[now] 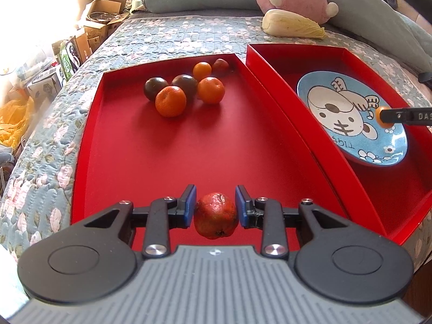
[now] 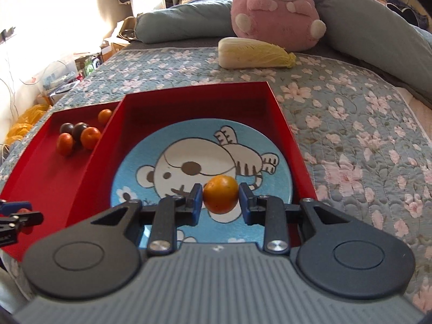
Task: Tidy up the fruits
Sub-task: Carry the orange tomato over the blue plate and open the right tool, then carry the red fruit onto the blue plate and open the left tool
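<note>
We hold a rough red fruit (image 1: 215,215) clamped in the left gripper (image 1: 215,206) over the left red tray (image 1: 89,140); the right gripper (image 2: 220,198) grips a small orange fruit (image 2: 220,194) above the blue tiger plate (image 2: 129,167). Both look light, firm, roundish, likely to roll; pinch across the middle. The left tray has 6 fruits; the right tray (image 2: 280,113) holds only the plate.

A pink plush toy (image 2: 275,8) sits against grey-blue pillows (image 2: 183,21) on a floral quilt (image 2: 351,124), a napa cabbage (image 2: 253,54) lying just before it; cardboard boxes (image 1: 100,21) crowd the floor alongside.
</note>
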### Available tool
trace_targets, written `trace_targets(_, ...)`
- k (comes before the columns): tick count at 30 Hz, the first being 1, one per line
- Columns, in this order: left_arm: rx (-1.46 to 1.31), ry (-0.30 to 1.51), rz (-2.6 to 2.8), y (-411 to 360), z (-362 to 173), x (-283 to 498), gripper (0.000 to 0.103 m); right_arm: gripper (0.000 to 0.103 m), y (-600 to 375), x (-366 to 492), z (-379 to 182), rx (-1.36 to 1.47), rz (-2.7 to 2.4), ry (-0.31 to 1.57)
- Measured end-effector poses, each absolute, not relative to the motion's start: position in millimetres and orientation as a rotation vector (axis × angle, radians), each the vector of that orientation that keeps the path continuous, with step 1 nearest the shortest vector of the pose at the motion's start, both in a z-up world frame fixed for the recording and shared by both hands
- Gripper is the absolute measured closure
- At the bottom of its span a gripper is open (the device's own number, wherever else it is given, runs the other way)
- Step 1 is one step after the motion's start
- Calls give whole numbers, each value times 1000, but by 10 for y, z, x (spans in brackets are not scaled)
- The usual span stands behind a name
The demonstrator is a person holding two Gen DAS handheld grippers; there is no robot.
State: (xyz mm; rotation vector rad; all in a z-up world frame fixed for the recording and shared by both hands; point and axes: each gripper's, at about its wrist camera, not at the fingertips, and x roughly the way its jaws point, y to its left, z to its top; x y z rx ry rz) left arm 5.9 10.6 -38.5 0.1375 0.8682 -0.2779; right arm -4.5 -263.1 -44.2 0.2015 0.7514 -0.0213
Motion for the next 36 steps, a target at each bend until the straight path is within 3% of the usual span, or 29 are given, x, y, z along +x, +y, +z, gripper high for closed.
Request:
trace_targets(7,142,870,-290,13,-395,95,67,70,-2688,132,-641,193,-36,823)
trace_targets(19,146,882,-290,-33,-438,149,67,69,-2653,291,-621,166,-35,790)
trace_targets(26,152,886,-281,-34,-454,158,67,43,-2664,185,-545,195,-29,735)
trace_targets(36,148,867,-271,-25,-415,136,67,43,-2645,-114,-352,229,-5,653)
